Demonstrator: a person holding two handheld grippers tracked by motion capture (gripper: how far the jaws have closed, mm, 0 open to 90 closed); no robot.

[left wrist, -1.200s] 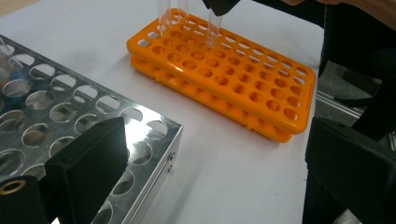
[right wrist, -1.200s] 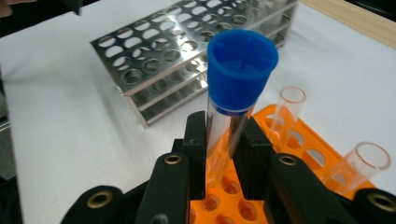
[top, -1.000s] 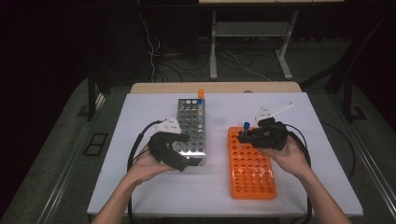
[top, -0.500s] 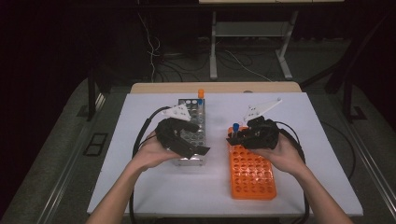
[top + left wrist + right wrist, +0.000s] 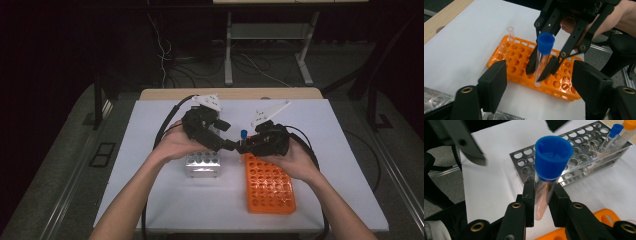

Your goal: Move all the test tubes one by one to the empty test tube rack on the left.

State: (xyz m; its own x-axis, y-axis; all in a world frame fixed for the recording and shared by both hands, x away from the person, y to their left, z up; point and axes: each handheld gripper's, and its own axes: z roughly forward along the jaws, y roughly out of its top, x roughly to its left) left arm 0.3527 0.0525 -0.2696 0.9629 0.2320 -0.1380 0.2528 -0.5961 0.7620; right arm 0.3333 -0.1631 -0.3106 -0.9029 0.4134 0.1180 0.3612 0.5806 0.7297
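Note:
A clear test tube with a blue cap (image 5: 243, 135) (image 5: 549, 162) (image 5: 543, 53) stands upright in my right gripper (image 5: 243, 147) (image 5: 541, 192), whose jaws are shut on its glass below the cap. It hangs above the near left corner of the orange rack (image 5: 270, 185) (image 5: 524, 58). My left gripper (image 5: 226, 135) (image 5: 540, 75) is open, with its two jaws wide apart on either side of the tube and not touching it. The metal rack (image 5: 202, 162) (image 5: 574, 152) lies under the left hand.
A blue-capped tube (image 5: 612, 133) and an orange-capped tube (image 5: 627, 128) stand at the far end of the metal rack. An uncapped clear tube (image 5: 510, 33) stands in the orange rack. White table top (image 5: 330, 130) spreads to the right; cables trail from both grippers.
My left gripper rose from the near end of the metal rack and swung right toward the tube. My right gripper carried the blue-capped tube a little to the left.

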